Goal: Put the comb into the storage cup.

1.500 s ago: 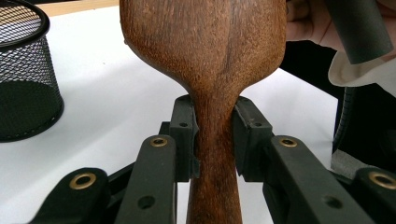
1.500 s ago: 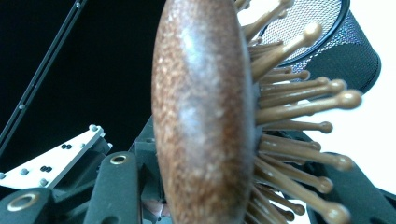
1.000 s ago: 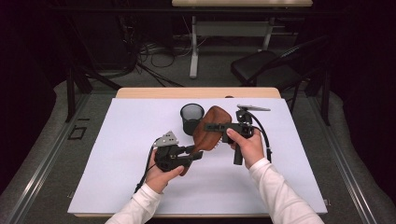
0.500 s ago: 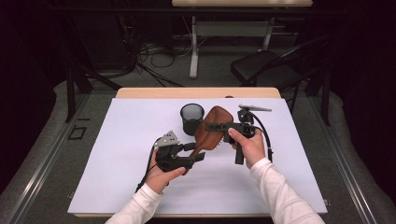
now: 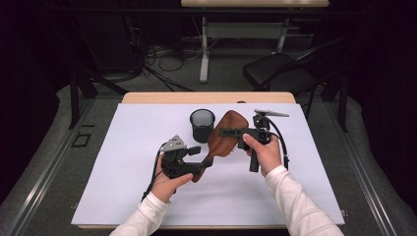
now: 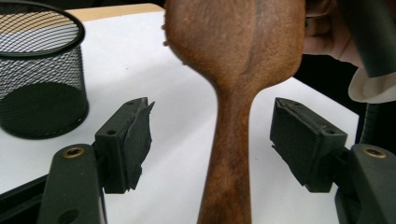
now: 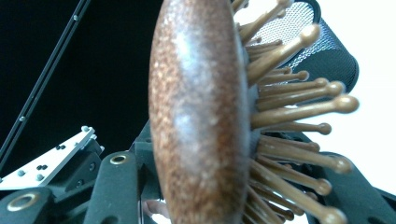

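A person at a white-covered counter (image 5: 123,196) holds a brown wooden paddle hairbrush (image 5: 227,133) aloft between 2 hand-held tools, just beside a black wire-mesh cup (image 5: 202,125). The right tool (image 5: 225,132) appears clamped on the brush head, which sits wedged between its jaws in the right gripper view. The left tool (image 5: 205,156) stands apart, its jaws straddling the handle without touching it. That spacing suggests a handover, the left lining up to take the handle while the right steadies the head. The left gripper view shows the brush's smooth wooden back (image 6: 236,51) and the clear gap on either side of the handle. The right gripper view shows the ball-tipped wooden bristles (image 7: 299,112) pointing toward the cup.
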Available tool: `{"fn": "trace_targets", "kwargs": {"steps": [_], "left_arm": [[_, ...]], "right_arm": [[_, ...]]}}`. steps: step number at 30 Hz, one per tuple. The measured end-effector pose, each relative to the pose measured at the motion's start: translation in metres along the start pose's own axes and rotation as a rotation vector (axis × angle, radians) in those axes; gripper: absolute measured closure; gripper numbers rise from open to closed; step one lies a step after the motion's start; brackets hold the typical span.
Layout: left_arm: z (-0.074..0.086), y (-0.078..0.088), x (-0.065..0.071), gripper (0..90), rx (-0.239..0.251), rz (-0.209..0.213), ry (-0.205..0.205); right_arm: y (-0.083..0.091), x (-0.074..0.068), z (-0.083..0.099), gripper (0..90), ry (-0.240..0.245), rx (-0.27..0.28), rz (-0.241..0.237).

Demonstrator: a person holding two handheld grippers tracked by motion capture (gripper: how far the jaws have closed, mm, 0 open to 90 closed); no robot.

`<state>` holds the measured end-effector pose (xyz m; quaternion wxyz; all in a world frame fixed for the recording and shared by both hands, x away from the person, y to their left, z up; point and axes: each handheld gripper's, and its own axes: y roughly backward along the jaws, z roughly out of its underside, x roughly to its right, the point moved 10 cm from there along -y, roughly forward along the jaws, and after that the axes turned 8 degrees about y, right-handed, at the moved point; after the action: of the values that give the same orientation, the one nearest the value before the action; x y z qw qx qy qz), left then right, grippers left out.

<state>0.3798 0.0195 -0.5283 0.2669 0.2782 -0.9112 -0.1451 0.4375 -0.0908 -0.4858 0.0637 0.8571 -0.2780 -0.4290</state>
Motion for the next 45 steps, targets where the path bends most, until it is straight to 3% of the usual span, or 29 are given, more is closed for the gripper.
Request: {"fn": "trace_targets", "kwargs": {"steps": [7, 17, 21, 29, 40, 43, 45], "left_arm": [[-0.005, 0.004, -0.005, 29.1, 0.020, -0.041, -0.021], [-0.013, 0.012, -0.010, 28.9, 0.047, -0.044, -0.020], [-0.015, 0.015, -0.017, 28.4, 0.049, -0.087, -0.024], [-0.013, 0.017, -0.032, 15.7, 0.037, -0.138, 0.012], [-0.016, 0.023, -0.050, 3.9, 0.074, -0.188, 0.061], [-0.014, 0.023, -0.054, 0.2, 0.068, -0.194, 0.044], [-0.014, 0.023, -0.057, 0.2, 0.076, -0.207, 0.054]], "right_arm": [[0.002, 0.004, -0.002, 47.4, 0.001, 0.010, 0.007], [0.006, 0.008, -0.004, 47.4, -0.004, 0.020, 0.014], [0.007, 0.009, -0.005, 47.4, -0.003, 0.024, 0.019], [0.009, 0.013, -0.007, 47.4, 0.002, 0.029, 0.034], [0.015, 0.018, -0.011, 47.4, 0.003, 0.044, 0.053], [0.016, 0.020, -0.012, 47.4, 0.000, 0.049, 0.061], [0.017, 0.020, -0.012, 47.4, 0.000, 0.053, 0.063]]}}
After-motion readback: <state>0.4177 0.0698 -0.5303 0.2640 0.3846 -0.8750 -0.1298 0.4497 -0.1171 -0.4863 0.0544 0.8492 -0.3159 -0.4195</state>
